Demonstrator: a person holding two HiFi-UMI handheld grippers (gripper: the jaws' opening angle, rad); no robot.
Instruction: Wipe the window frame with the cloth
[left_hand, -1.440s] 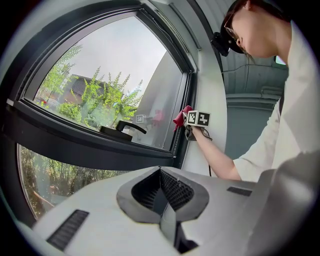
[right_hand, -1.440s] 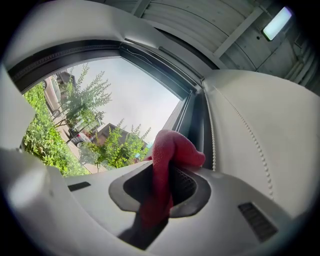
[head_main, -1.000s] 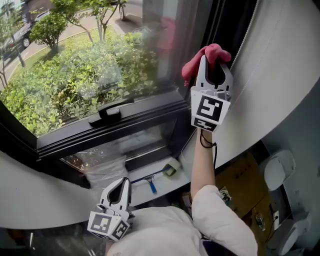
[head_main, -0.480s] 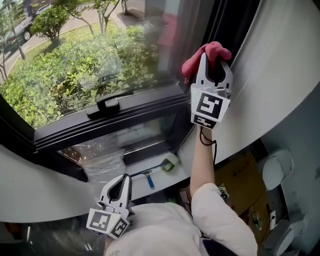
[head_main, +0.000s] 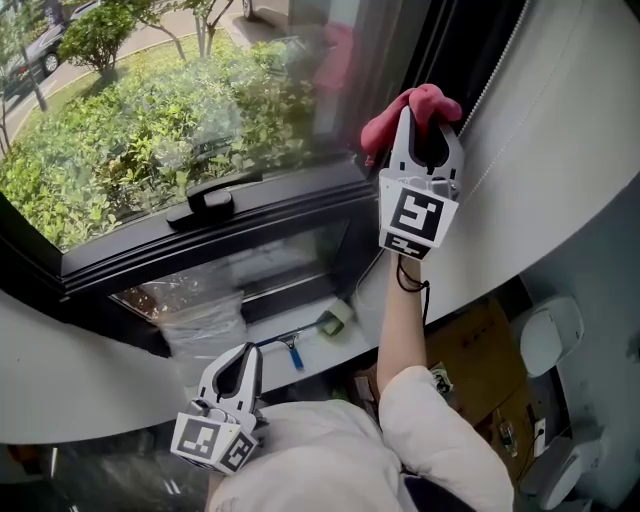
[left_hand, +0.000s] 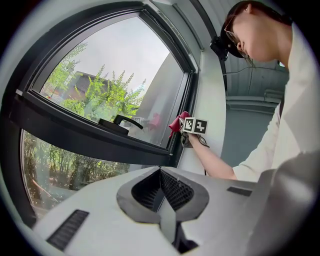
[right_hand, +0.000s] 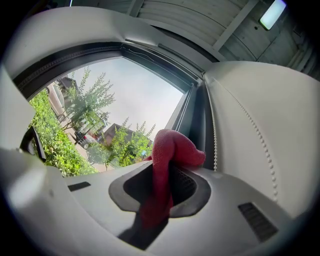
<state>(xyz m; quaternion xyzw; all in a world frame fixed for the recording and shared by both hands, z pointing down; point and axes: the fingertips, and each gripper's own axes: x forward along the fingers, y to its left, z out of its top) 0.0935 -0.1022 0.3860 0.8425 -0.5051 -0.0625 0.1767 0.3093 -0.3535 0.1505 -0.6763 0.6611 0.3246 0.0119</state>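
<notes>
A red cloth (head_main: 405, 107) is bunched between the jaws of my right gripper (head_main: 424, 130), which is shut on it. The cloth (right_hand: 167, 152) is pressed against the dark vertical window frame (head_main: 400, 70) at the right side of the pane, beside the white wall. In the left gripper view the cloth (left_hand: 176, 123) and the right gripper (left_hand: 186, 125) show small at the frame's right upright. My left gripper (head_main: 237, 375) hangs low near the person's body, jaws closed together with nothing in them.
A black window handle (head_main: 203, 203) sits on the horizontal sash bar (head_main: 220, 245). A bead cord (right_hand: 250, 125) hangs along the white wall (head_main: 560, 150). On the sill below lie a small squeegee (head_main: 300, 347) and clear plastic sheet (head_main: 205, 325). A cardboard box (head_main: 475, 355) stands lower right.
The right gripper with the cloth stays at the frame's right upright, almost unmoved. The head view has shifted slightly, and the left gripper sits a little lower in it.
</notes>
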